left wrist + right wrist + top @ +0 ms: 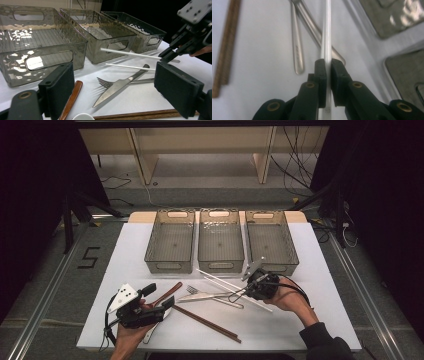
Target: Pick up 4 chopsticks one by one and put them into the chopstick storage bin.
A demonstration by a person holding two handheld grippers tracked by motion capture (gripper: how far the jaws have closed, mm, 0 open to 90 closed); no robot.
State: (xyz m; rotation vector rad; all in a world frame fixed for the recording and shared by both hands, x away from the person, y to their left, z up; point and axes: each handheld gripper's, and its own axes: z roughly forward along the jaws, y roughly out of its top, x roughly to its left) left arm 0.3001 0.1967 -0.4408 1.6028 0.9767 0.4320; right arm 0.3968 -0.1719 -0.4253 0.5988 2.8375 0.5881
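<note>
My right gripper (pixel 328 67) is shut on a white chopstick (pixel 327 35), which runs straight out between its pads. In the high view that gripper (pixel 242 291) is at the table's centre right, and the chopstick (pixel 220 279) slants away to the upper left. The left gripper view shows this chopstick (pixel 130 53) with its far end raised off the table, pinched by the right gripper (pixel 168 55). A second white chopstick (pixel 125 66) lies flat. My left gripper (pixel 115 86) stands wide open at the front left (pixel 159 296), with a knife (pixel 117 87) and a fork (pixel 105 82) ahead of it.
Three translucent grey bins (pixel 169 266) (pixel 221 265) (pixel 294 256) stand in a row at the back, all bare inside. A pair of brown chopsticks (pixel 205 322) lies near the front. A wooden-handled utensil (pixel 71 100) lies by my left jaw.
</note>
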